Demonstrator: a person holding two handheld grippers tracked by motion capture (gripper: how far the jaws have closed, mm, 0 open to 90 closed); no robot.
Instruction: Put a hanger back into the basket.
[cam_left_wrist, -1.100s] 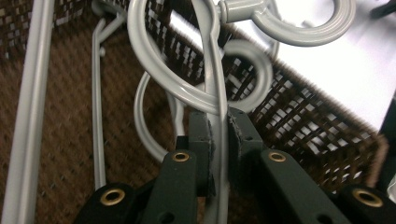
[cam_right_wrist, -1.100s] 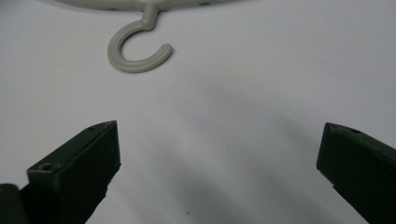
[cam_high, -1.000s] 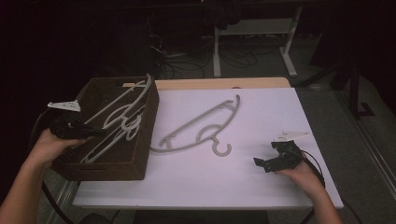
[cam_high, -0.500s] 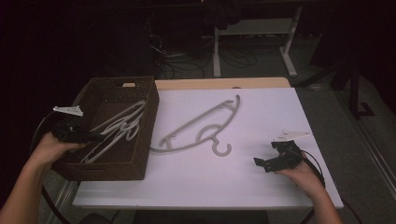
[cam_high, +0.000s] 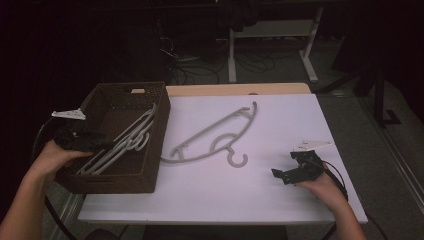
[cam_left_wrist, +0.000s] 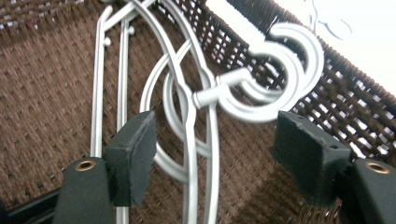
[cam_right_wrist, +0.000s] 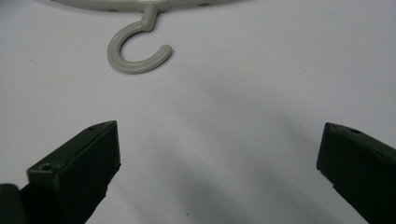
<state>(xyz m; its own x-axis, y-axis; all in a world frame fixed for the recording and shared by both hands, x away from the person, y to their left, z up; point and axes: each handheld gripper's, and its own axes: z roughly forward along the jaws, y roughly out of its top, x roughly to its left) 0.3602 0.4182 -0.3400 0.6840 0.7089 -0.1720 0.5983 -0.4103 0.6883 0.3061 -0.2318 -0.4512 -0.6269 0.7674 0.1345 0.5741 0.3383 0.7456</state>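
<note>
While my left gripper (cam_left_wrist: 210, 158) hangs open-fingered over hangers (cam_high: 120, 145) in the basket (cam_high: 150, 172) at left, my open right gripper (cam_right_wrist: 219, 163) faces the counter hanger's hook (cam_right_wrist: 135, 51), seemingly nearest, long axis running toward upper right.

White table top (cam_high: 280, 185), light wood strip along its far edge (cam_high: 240, 89). Room dark. Grey floor (cam_high: 380, 150) on the right. Far side: white desk frame legs (cam_high: 311, 45) and loose cables (cam_high: 190, 70) on the floor. Dark stand base (cam_high: 385, 112) far right.
</note>
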